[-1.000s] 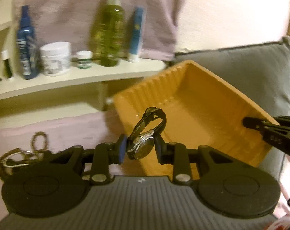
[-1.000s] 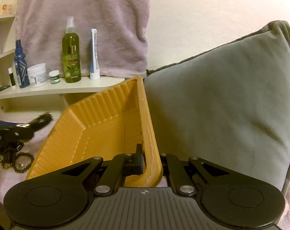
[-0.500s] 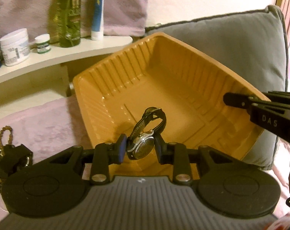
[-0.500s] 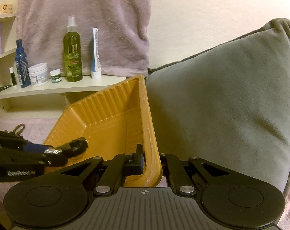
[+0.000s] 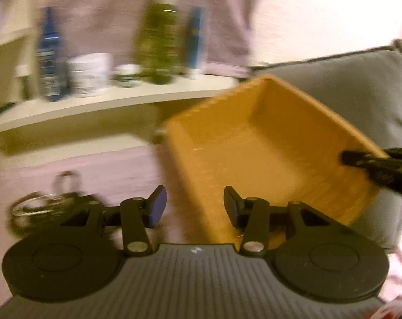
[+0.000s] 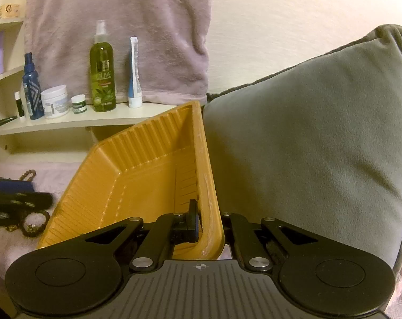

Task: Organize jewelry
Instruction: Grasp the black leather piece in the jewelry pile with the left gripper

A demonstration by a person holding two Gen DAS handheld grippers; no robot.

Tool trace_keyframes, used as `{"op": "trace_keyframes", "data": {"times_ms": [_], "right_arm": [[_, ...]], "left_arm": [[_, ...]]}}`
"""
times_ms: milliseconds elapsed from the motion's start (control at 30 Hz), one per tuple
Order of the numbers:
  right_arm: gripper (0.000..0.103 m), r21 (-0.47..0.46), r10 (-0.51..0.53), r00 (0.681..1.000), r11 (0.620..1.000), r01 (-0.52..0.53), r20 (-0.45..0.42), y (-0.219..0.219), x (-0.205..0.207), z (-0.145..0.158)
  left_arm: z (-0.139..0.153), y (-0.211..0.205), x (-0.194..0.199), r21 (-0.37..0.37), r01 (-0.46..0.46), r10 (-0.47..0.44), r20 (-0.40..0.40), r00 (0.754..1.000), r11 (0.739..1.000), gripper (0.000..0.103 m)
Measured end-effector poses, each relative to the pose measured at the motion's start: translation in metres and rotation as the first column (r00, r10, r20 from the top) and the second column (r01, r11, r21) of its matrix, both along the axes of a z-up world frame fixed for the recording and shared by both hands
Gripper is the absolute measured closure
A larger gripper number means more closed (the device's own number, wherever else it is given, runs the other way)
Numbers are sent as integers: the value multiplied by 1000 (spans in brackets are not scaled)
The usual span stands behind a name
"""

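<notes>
The orange ribbed tray [image 6: 137, 175] rests tilted against a grey cushion [image 6: 307, 138]. My right gripper [image 6: 210, 215] is shut on the tray's near right rim [image 5: 334, 122], and it also shows as a black arm [image 5: 373, 164] in the blurred left wrist view. My left gripper [image 5: 193, 204] hangs by the tray's left wall; its jaws are opening with nothing between them. It appears as a dark blurred shape [image 6: 17, 199] in the right wrist view. The wristwatch is in neither view. A pile of bead bracelets and rings [image 5: 41, 204] lies on the pink cloth, left of the tray [image 6: 33, 223].
A cream shelf [image 6: 68, 122] behind the tray holds a green spray bottle [image 6: 102, 69], a blue bottle [image 6: 32, 93], a white jar [image 6: 54, 101], a small pot and a tube. A pink towel [image 6: 121, 26] hangs on the wall.
The left gripper let go of the wristwatch over the tray, spread its jaws and swung back left towards the jewelry pile. The right gripper and tray stayed still.
</notes>
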State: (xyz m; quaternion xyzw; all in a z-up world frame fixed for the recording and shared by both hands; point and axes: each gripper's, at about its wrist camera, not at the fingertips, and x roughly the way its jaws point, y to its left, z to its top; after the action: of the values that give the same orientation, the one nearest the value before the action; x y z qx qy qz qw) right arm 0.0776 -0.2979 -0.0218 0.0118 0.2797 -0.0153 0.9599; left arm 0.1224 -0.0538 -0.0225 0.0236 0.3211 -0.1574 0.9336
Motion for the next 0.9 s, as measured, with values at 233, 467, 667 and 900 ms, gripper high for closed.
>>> {"op": "trace_keyframes", "data": {"times_ms": [233, 467, 667, 900], "right_arm": [[99, -4, 0, 1000, 1000, 0, -1, 1, 0, 0], [99, -11, 0, 1000, 1000, 0, -3, 2, 0, 0], [99, -10, -1, 1000, 1000, 1, -3, 2, 1, 0], [99, -12, 0, 1000, 1000, -1, -2, 2, 1, -1]], "left_arm": [[-11, 65, -4, 99, -198, 197, 26, 980, 975, 60], [-30, 80, 17, 183, -174, 172, 23, 985, 968, 60], [-39, 71, 26, 247, -77, 77, 10, 997, 966, 63], [-36, 70, 35, 250, -14, 20, -20, 1000, 968, 76]]}}
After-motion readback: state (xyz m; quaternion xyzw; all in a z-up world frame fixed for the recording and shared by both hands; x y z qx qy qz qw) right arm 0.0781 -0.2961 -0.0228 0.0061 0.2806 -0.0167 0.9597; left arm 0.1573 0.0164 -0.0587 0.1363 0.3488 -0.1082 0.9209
